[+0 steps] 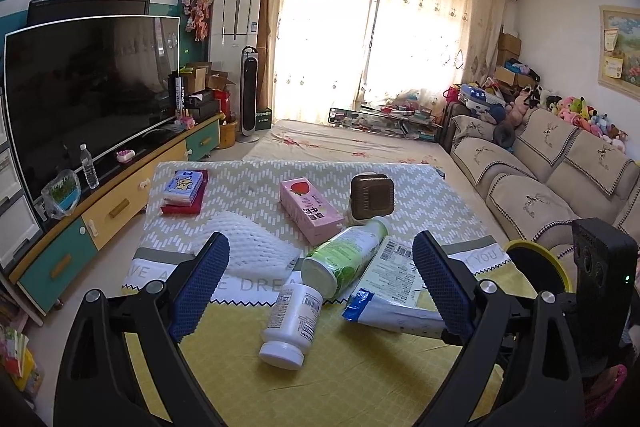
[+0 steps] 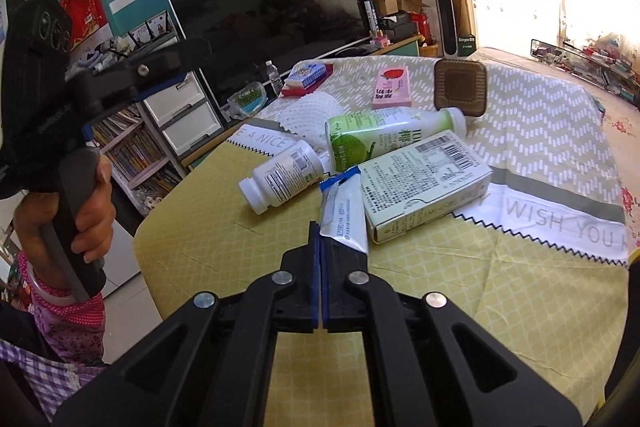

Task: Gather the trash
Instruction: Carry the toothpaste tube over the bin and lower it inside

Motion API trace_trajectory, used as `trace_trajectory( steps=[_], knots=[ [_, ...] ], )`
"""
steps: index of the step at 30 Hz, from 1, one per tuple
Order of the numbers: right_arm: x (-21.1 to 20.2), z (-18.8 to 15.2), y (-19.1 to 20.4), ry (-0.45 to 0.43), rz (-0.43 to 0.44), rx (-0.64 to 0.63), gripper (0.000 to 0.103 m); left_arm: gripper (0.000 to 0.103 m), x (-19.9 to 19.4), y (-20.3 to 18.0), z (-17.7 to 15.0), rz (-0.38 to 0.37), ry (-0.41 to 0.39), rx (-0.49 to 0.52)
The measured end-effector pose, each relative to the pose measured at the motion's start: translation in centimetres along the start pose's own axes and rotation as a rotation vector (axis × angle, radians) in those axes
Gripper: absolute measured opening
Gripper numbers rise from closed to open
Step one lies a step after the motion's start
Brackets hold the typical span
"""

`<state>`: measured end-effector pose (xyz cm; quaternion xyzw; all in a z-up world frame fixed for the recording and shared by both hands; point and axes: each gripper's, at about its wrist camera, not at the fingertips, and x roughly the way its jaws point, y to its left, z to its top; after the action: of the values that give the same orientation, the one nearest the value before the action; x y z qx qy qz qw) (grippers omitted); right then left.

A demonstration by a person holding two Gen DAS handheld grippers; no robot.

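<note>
My right gripper (image 2: 321, 239) is closed on the near end of a flattened tube (image 2: 343, 205), whose long axis runs away from the jaws toward twelve o'clock and ends at a blue crimp touching the green juice bottle (image 2: 372, 137). The tube leans against the pale carton (image 2: 424, 183) at one o'clock, so I judge a straight pull back toward six o'clock should free it without dragging the carton. My left gripper (image 1: 320, 283) hangs wide open and holds nothing, above the white pill bottle (image 1: 292, 323), which lies on the yellow tablecloth (image 1: 360, 379) with its long axis from six to twelve o'clock, cap nearest me. That hand looks nearer the pill bottle.
</note>
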<state>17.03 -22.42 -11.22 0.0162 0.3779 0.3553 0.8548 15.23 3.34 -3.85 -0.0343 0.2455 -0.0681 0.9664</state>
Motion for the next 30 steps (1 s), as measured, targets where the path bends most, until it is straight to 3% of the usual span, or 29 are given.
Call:
trace_trajectory(
  steps=[8,18,23,30],
  knots=[
    [-4.4,-1.1,-2.8,-0.061,-0.083,0.058,0.000,0.092,0.5,-0.9,-0.1,-0.016,0.009,0.013],
    [-12.7,-4.1,-13.7,-0.151,-0.435,0.299,0.000,0.092,1.6,-2.7,-0.4,-0.049,0.030,0.033],
    [-13.6,-6.0,-19.4,-0.109,-0.559,0.417,0.001,0.092,2.1,-3.7,-0.5,-0.059,0.039,0.052],
    [-12.9,-8.4,-24.3,-0.031,-0.632,0.523,0.003,0.092,2.8,-4.3,-0.4,-0.061,0.053,0.065]
  ],
)
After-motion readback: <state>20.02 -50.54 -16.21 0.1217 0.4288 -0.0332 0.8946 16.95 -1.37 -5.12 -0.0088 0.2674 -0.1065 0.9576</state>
